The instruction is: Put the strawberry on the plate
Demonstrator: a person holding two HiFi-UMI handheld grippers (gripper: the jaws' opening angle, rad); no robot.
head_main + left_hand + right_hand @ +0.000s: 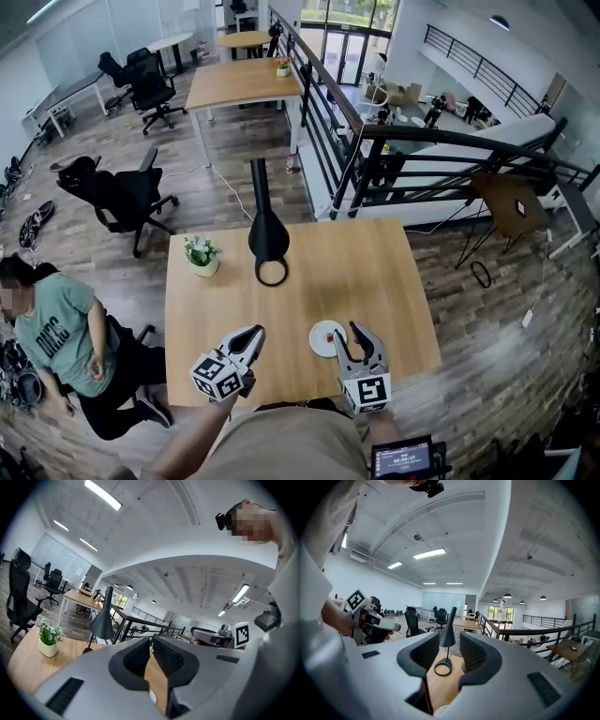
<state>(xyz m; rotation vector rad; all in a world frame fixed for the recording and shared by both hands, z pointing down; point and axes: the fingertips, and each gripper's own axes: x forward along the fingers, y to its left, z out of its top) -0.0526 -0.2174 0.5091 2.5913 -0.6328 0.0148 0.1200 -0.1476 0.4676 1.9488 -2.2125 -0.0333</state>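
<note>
A small white plate [322, 344] lies near the front edge of the wooden table [375, 281], with a tiny red strawberry [329, 334] on it. My right gripper [361, 339] hovers just right of the plate, its jaws apart. In the right gripper view [450, 640] only the table and the lamp show between them. A sliver of the plate [440, 710] appears below its jaws. My left gripper [250, 337] is held left of the plate above the table's front, its jaws together with nothing in them [151, 640]. A bit of the plate [152, 697] shows under them.
A black cone lamp [269, 234] with a ring base stands at the table's back middle. A small potted plant [202, 253] sits at the back left. A person [56, 337] crouches on the floor left of the table, near an office chair [122, 197]. A railing [422, 159] runs behind.
</note>
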